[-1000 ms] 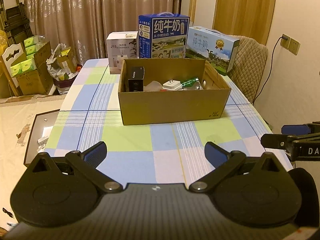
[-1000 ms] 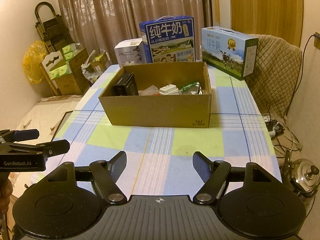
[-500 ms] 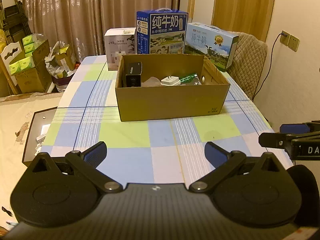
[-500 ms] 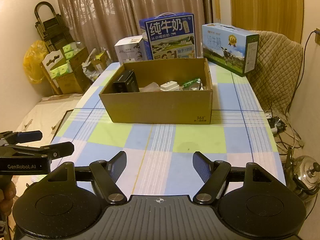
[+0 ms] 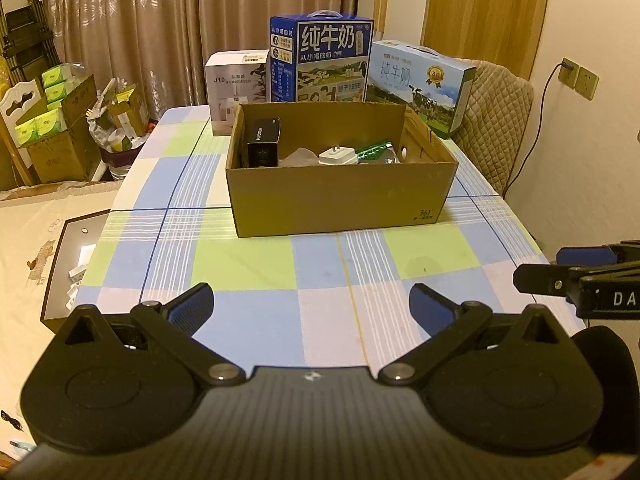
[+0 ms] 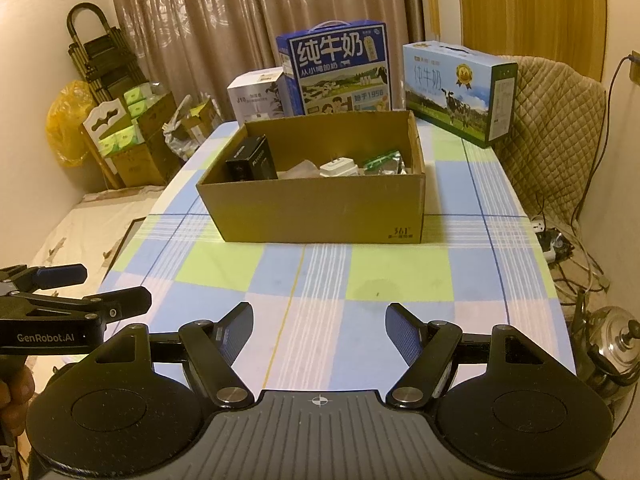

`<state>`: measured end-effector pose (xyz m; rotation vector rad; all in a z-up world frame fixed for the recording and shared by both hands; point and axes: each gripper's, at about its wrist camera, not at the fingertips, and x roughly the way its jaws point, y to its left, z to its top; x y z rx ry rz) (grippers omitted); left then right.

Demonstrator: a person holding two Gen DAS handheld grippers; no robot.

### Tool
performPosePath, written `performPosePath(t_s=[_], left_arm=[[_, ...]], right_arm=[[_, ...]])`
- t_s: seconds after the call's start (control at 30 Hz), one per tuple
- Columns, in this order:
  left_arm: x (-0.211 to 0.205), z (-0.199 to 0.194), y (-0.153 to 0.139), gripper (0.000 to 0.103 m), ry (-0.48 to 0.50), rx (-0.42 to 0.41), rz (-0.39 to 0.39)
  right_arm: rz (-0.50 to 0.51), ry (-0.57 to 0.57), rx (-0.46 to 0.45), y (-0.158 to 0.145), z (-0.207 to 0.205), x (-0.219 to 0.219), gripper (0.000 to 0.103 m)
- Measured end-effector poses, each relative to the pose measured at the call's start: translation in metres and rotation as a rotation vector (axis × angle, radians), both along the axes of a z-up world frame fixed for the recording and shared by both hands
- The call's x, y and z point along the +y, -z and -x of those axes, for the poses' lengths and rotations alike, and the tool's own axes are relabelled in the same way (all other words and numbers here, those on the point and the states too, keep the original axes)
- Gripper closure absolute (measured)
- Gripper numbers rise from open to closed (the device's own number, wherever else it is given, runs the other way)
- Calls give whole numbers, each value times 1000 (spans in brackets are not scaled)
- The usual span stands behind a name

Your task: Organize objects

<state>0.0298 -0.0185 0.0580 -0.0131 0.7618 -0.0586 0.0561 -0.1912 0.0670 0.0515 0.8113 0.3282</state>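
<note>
An open cardboard box (image 5: 340, 200) (image 6: 320, 212) stands mid-table on the checked cloth. Inside it are a small black box (image 5: 262, 142) (image 6: 252, 159), a white plug adapter (image 5: 337, 156) (image 6: 340, 168), a green foil packet (image 5: 374, 148) (image 6: 384, 160) and crumpled clear plastic. My left gripper (image 5: 312, 304) is open and empty above the table's near edge. My right gripper (image 6: 320, 328) is open and empty, beside it on the right. Each gripper shows at the edge of the other's view.
Behind the box stand a white carton (image 5: 236, 88), a dark blue milk carton (image 5: 324, 64) and a light blue milk carton (image 5: 416, 88). A padded chair (image 6: 552, 128) is at the right. Cartons (image 5: 56, 128) and a low dark tray (image 5: 68, 264) lie left of the table.
Both grippers have drawn back and risen slightly, so the box looks a little farther and lower. Both stay open and empty.
</note>
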Motion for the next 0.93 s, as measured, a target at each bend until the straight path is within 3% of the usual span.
performPosePath(t_s=[0.93], left_arm=[[-1, -1, 4, 1, 13, -13, 28]], right_arm=[[-8, 2, 11, 9, -1, 1, 33]])
